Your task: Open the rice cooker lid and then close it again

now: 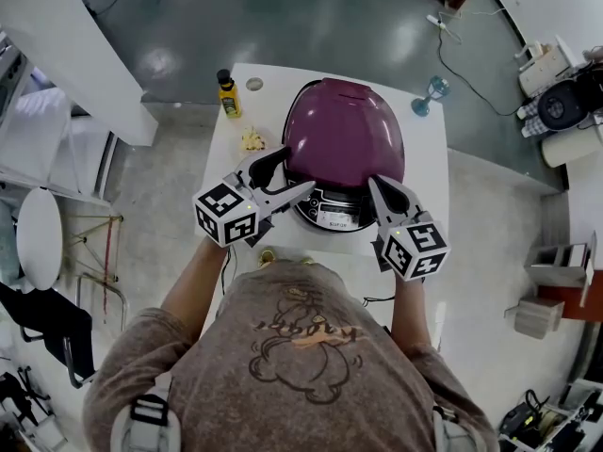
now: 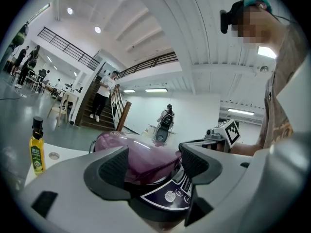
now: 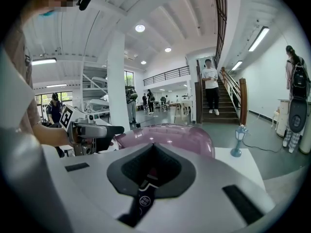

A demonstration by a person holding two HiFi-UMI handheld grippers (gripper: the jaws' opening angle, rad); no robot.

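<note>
My left gripper (image 1: 288, 173) has its jaws spread at the cooker's (image 1: 344, 135) front, likely to brace it, and my right gripper (image 1: 380, 188) has its jaws pressed together, probably to poke the latch.

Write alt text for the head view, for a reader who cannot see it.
From above: a person holds two grippers at the front of a purple rice cooker, lid down, on a white table. The left gripper is open, the right gripper shut. A yellow bottle stands far left on the table, a small blue lamp far right.
</note>
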